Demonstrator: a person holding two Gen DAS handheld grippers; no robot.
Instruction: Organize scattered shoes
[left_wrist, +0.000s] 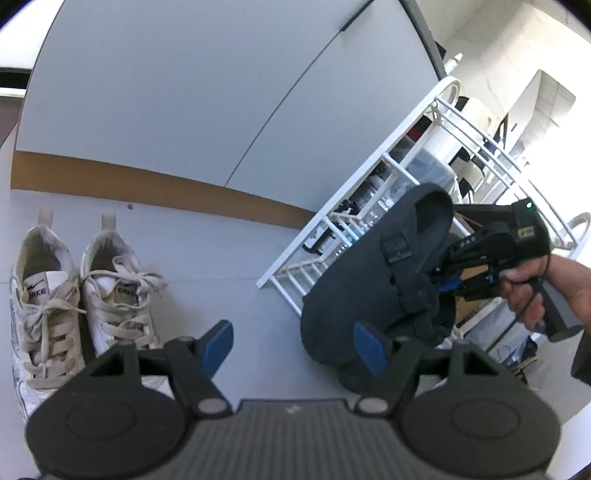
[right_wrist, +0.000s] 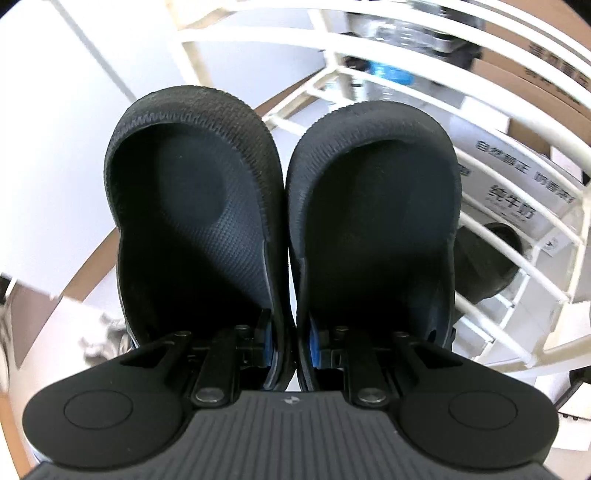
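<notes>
Left claw (left_wrist: 293, 347): mine, jaws spread wide, nothing between the blue pads (left_wrist: 218, 343); it hangs over the pale floor (left_wrist: 207, 254).

Right claw (right_wrist: 290, 347): mine, clamped on the clogs. Each finger sits inside one clog, and the two inner walls are pinched together between the blue pads (right_wrist: 266, 345).

Clogs (right_wrist: 284, 206): black pair, side by side and touching along their inner sides. The right wrist view looks into both heel cups. In the left wrist view the pair (left_wrist: 373, 280) is off the floor and tilted, with a strap and buckle on the outer side.

Right hand (left_wrist: 532, 291): gripping the pistol handle of the claw at the right edge of the left wrist view; a green light is lit on the claw body.

Sneakers (left_wrist: 74, 299): white pair with beige laces, on the floor at the left, side by side and touching, heels toward the wall, well apart from the clogs.

Rack (left_wrist: 373, 206): white wire frame, just behind the clogs; bottles and a carton show through its bars.

Dark item (right_wrist: 487, 258): behind the rack bars, right of the clogs; I cannot tell what it is.

Wall (left_wrist: 207, 96): grey panels over a brown skirting strip.
</notes>
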